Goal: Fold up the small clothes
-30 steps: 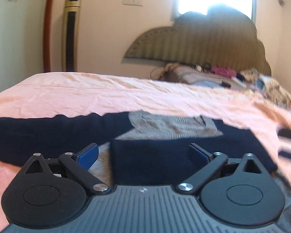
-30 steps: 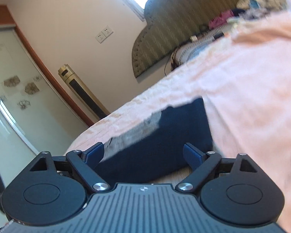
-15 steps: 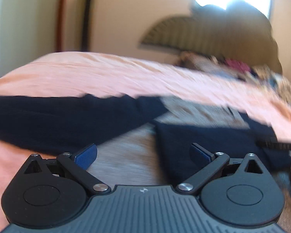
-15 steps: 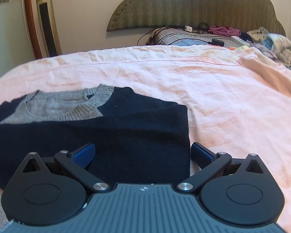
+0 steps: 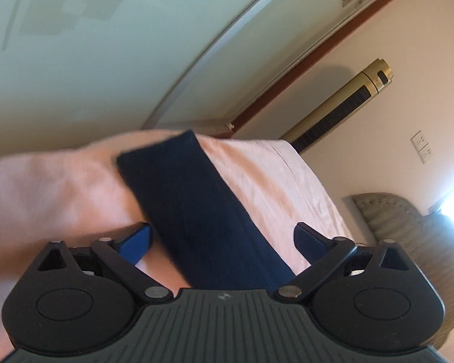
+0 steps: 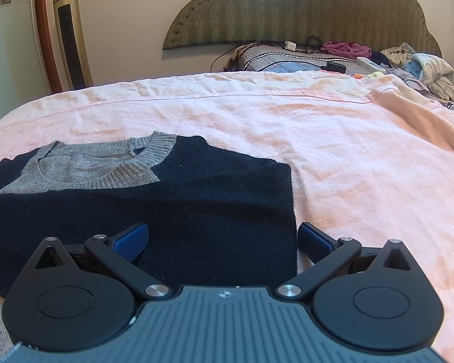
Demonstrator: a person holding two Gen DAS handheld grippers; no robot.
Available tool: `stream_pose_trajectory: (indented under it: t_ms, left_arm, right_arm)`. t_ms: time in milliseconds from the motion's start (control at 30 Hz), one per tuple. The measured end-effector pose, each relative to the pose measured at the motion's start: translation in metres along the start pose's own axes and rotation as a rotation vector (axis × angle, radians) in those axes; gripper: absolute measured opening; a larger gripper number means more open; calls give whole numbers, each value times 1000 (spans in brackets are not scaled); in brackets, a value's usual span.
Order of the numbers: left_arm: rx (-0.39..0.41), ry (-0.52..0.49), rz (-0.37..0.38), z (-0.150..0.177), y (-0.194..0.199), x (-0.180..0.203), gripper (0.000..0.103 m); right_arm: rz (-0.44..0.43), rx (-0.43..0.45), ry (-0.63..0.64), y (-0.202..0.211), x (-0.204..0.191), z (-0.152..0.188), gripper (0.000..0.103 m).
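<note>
Sweater [image 6: 172, 199], navy with a grey collar, lies flat on the pink bed [image 6: 333, 151] near its left edge. Right gripper [image 6: 222, 239] is wide open above it, holding nothing. Left gripper [image 5: 222, 239] is wide open over a navy sleeve [image 5: 181, 196], holding nothing.

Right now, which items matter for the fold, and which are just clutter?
Job:
navy sweater with grey collar
its sleeve
left gripper, open
right gripper, open

Lying about:
clothes pile
charger and cables
tower fan
pink sheet
</note>
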State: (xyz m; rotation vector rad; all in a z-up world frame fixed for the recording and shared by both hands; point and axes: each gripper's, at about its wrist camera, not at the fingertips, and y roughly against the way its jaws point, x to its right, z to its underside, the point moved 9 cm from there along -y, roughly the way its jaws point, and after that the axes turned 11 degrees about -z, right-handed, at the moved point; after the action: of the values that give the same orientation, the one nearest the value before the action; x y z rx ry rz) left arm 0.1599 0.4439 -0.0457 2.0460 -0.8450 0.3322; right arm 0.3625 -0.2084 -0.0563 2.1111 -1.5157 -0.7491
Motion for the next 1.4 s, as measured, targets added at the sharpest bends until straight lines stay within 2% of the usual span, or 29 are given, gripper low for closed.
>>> stream_pose_trajectory:
  t_ms: [67, 100, 167, 200, 267, 333, 400, 500, 533, 567, 633, 667, 700, 733, 800, 833, 867, 933, 967, 1033, 1100, 1133, 1167, 1200, 1267, 1300, 1333, 1367, 1400]
  left_arm:
    - [78, -131, -98, 0, -9, 5, 59]
    - [113, -196, -156, 3, -12, 7, 49]
    - [117, -212, -218, 5, -13, 9, 15]
    - [104, -214, -224, 5, -14, 8, 7]
    - [150, -253, -269, 7, -2, 15, 5]
    - [231, -321, -247, 17, 21, 42, 5]
    - [257, -393, -132, 43, 44, 89, 5]
    - [258, -549, 84, 114, 88, 168, 6]
    - [219, -598, 163, 146, 100, 191, 6]
    - [144, -648, 241, 181, 108, 210, 7]
    - [-65, -752, 379, 256, 116, 235, 10]
    - [-162, -799, 422, 289, 118, 239, 14]
    - [-239, -833, 433, 316, 119, 238, 17]
    - [-272, -859, 422, 334, 121, 233, 27]
    - [-143, -878, 454, 337, 139, 225, 46]
    - [-93, -875, 458, 330, 149, 221, 80]
    - [-51, -853, 461, 319, 157, 220, 103]
    - [27, -740, 490, 295, 164, 207, 103]
    - [29, -681, 477, 280, 157, 207, 103]
    - [-67, -586, 411, 273, 134, 198, 103]
    - [-113, -489, 386, 260, 120, 193, 103]
    - [-127, -430, 369, 254, 113, 186, 103]
    - [-141, -383, 368, 249, 109, 180, 103]
    - [-150, -351, 377, 244, 107, 177, 103]
    - [-146, -339, 380, 242, 106, 175, 103]
    - [-143, -349, 378, 242, 107, 176, 103]
    - [-140, -356, 376, 245, 107, 178, 103]
    - [-139, -359, 375, 252, 105, 181, 103]
    - [-140, -356, 375, 255, 103, 182, 103]
  right_arm:
    - [0, 0, 0, 0, 0, 0, 103]
    - [0, 0, 0, 0, 0, 0, 103]
    - [-1, 0, 0, 0, 0, 0, 103]
    - [-1, 0, -1, 0, 0, 0, 103]
    - [-1, 0, -1, 0, 0, 0, 103]
    - [-1, 0, -1, 0, 0, 0, 103]
    - [-2, 0, -2, 0, 0, 0, 103]
    - [-6, 3, -8, 1, 1, -1, 103]
    - [-6, 4, -9, 1, 1, -1, 103]
    - [-8, 5, -11, 1, 2, -1, 103]
    - [-13, 8, -17, 2, 2, -1, 103]
    - [-17, 10, -22, 2, 2, -1, 103]
    - [-22, 13, -26, 2, 3, -1, 103]
    - [-26, 16, -31, 3, 3, -1, 103]
    - [-30, 19, -36, 3, 3, -2, 103]
    - [-33, 20, -39, 3, 4, -2, 103]
    - [-36, 22, -41, 3, 4, -2, 103]
    - [-39, 25, -46, 4, 4, -2, 103]
    - [-38, 25, -45, 4, 3, -2, 103]
    - [-30, 13, -33, 4, 2, -3, 103]
    - [-21, 14, -93, 14, -3, -9, 103]
    - [-82, 53, -155, 25, -11, -14, 103]
    - [-187, 87, -214, 35, -26, -20, 103]
    - [-288, 76, -241, 40, -45, -23, 103]
    - [-478, -20, -284, 36, -85, -23, 103]
    - [-543, -74, -318, 31, -101, -20, 103]
    - [-600, -144, -354, 21, -117, -16, 98]
    - [-630, -196, -376, 12, -129, -12, 90]
    - [-642, -231, -388, 4, -139, -8, 86]
